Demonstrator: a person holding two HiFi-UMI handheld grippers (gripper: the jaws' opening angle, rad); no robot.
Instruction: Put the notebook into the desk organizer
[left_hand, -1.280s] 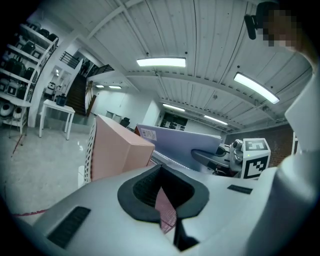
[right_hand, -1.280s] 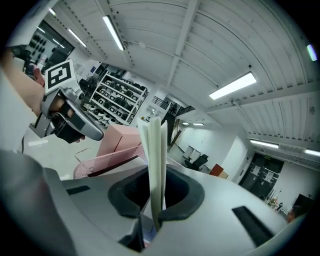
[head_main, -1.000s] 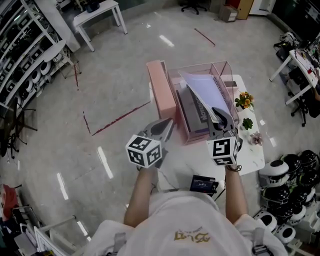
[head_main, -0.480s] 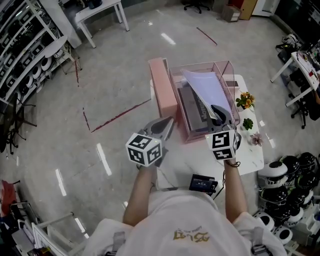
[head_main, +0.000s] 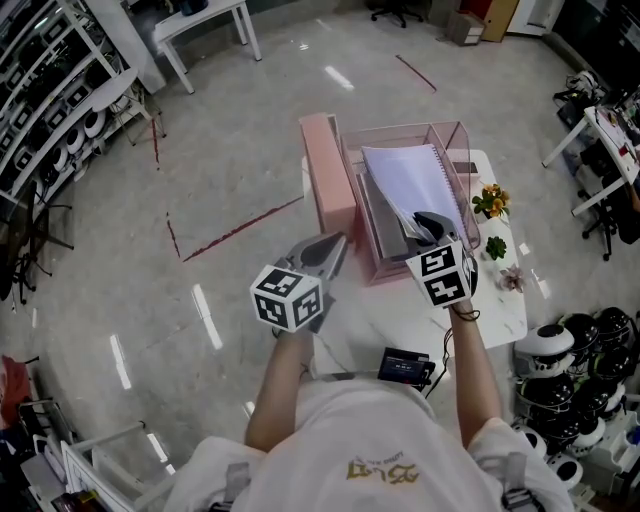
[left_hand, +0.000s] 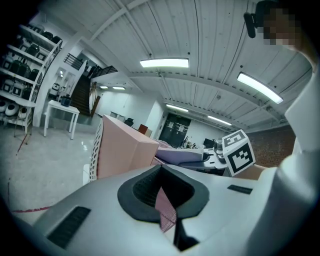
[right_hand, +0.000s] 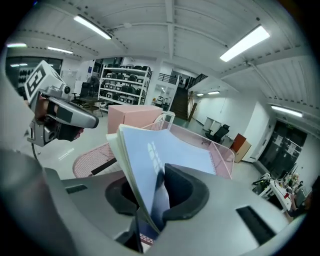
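Observation:
A white spiral notebook lies slanted in the pink mesh desk organizer on the white table. My right gripper is at the notebook's near edge. In the right gripper view the notebook stands between the jaws, which are opening; it leans on the right pad with a gap on the left. My left gripper hovers left of the organizer's front corner, shut and empty. In the left gripper view its jaws point at the organizer's solid pink side.
A black device sits at the table's near edge. Small potted plants line the right side of the table. Helmets are stacked on the floor at the right, and shelving stands at the far left.
The notebook has dropped lower and flatter into the organizer. My right gripper moved slightly up and forward with it. The left gripper has hardly moved.

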